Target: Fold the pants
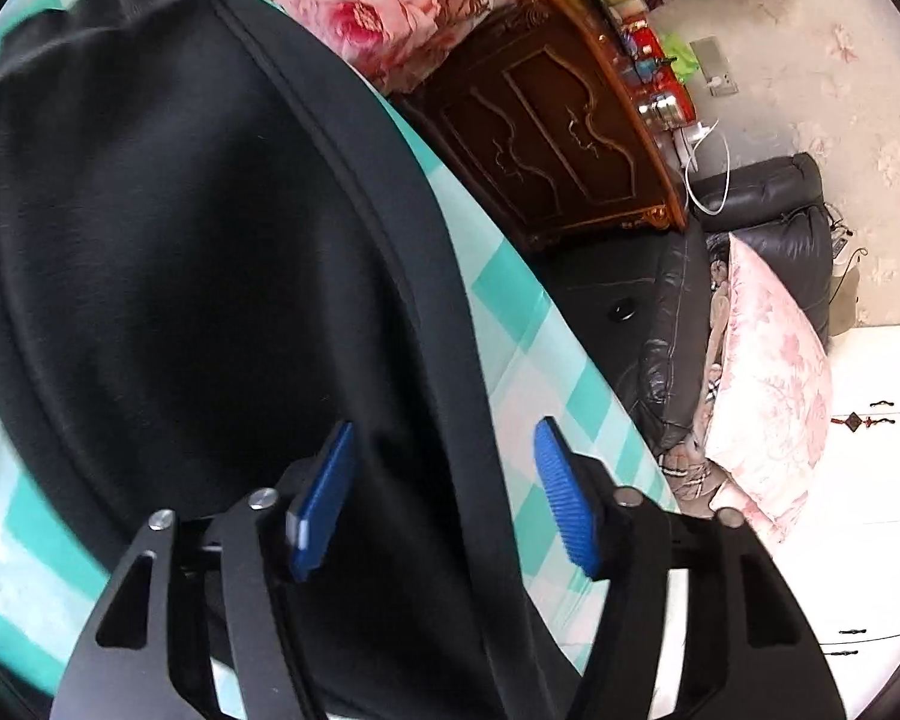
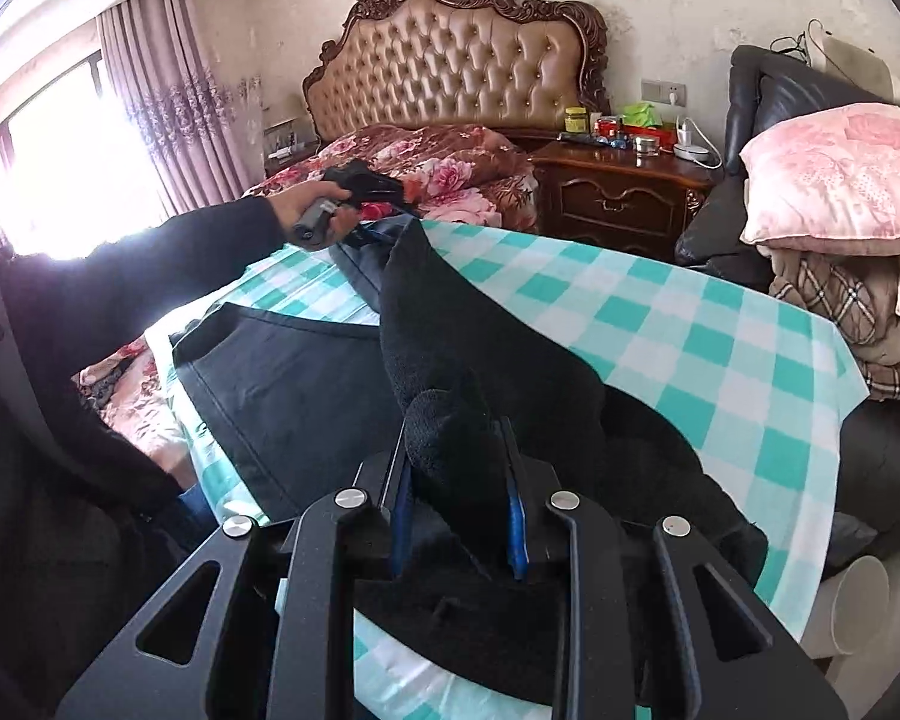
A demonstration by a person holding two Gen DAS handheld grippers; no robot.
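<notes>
Right wrist view: the right tool (image 2: 459,480) is pinching a thick bunch of the black pants (image 2: 306,396), lifted above the checked cloth (image 2: 690,324)
Left wrist view: the left tool (image 1: 444,498) has its blue pads (image 1: 561,498) spread wide, one on each side of a raised seam or edge band of the pants, with nothing gripped between them
Pants location: spread over the checked cloth that covers the table; one flat panel lies toward the person's side, while a ridge of fabric runs from the right tool up to the far end, where the left hand (image 2: 318,204) holds the other tool
Step in hand: by my judgement, a lengthwise fold, one half being carried over the other, not yet laid down
Doing it well: the left tool should likely close on the edge band first, so both ends travel together; keep the ridge taut between the two tools and lower it onto the flat panel with edges matched
Risk: the bunch in the right tool is bulky, so layers may slip or land creased; the cloth beneath could drag along
Nearby: a nightstand (image 2: 618,192) and a pink pillow (image 2: 840,180) stand well apart from the work
</notes>
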